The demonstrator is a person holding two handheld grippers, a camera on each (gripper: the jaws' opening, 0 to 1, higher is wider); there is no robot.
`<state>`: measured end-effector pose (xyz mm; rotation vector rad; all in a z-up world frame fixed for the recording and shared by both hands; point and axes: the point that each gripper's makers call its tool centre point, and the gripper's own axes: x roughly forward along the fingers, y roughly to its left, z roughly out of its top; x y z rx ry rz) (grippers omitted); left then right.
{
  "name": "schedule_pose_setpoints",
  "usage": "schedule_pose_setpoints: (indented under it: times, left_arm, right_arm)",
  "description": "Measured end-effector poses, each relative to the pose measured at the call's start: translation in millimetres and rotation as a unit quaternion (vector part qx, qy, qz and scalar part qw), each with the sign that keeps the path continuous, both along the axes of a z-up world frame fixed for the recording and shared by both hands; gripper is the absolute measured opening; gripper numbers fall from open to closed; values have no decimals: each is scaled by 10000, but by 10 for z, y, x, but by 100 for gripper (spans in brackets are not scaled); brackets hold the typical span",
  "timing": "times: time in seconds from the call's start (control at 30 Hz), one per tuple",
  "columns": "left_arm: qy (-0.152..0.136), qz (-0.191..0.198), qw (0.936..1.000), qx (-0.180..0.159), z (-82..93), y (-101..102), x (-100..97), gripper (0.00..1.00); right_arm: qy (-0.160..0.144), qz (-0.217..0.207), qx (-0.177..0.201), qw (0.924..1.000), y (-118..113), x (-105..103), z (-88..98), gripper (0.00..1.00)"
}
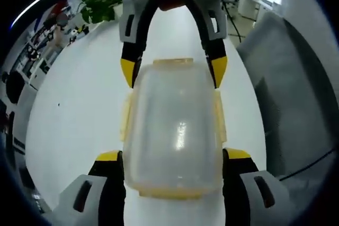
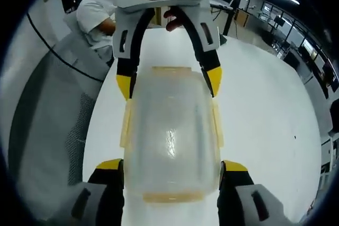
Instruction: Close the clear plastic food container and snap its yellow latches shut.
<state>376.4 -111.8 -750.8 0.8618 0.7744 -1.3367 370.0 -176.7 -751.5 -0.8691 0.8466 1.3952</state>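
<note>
A clear box (image 1: 175, 130) with its lid on sits on a white bench (image 1: 79, 115). It lies between two grippers that face each other, one at each end.

In the left gripper view, the left gripper (image 1: 174, 157) rises from the bottom. Its black fingers (image 1: 108, 173) with yellow tips are spread wide, one on each long side of the box's near end. The tips sit right by the box walls, but it is hard to tell if they touch. The right gripper (image 1: 174, 72) comes in from the top, and its yellow-tipped fingers are spread around the far end of the box in the same way.

Yellow latches (image 1: 126, 117) run along the long sides of the box, and more yellow shows at both short ends. They look flat against the box, but it is too blurry to tell if they are snapped.

In the right gripper view, the right gripper (image 2: 172, 166) stands at the bottom, and the left gripper (image 2: 169, 82) is at the top. The box (image 2: 170, 136) lies between them, with a latch (image 2: 125, 123) on its side.

A grey mesh chair (image 1: 296, 109) stands beside the bench. A green plant (image 1: 100, 3) is far back. In the right gripper view a person in a white shirt (image 2: 95, 17) is behind the bench.
</note>
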Motion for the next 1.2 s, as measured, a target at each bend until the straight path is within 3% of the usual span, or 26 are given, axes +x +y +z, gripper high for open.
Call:
schedule_pose_setpoints:
  times: [0.33, 1.2]
  left_arm:
    - [37, -31, 10000, -34, -7, 291, 94, 74]
    - [214, -154, 9996, 58, -53, 300, 966, 77]
  right_arm:
    - [-25, 6, 19, 10000, 280, 93, -2, 72]
    - [110, -22, 67, 9999, 354, 974, -36, 75]
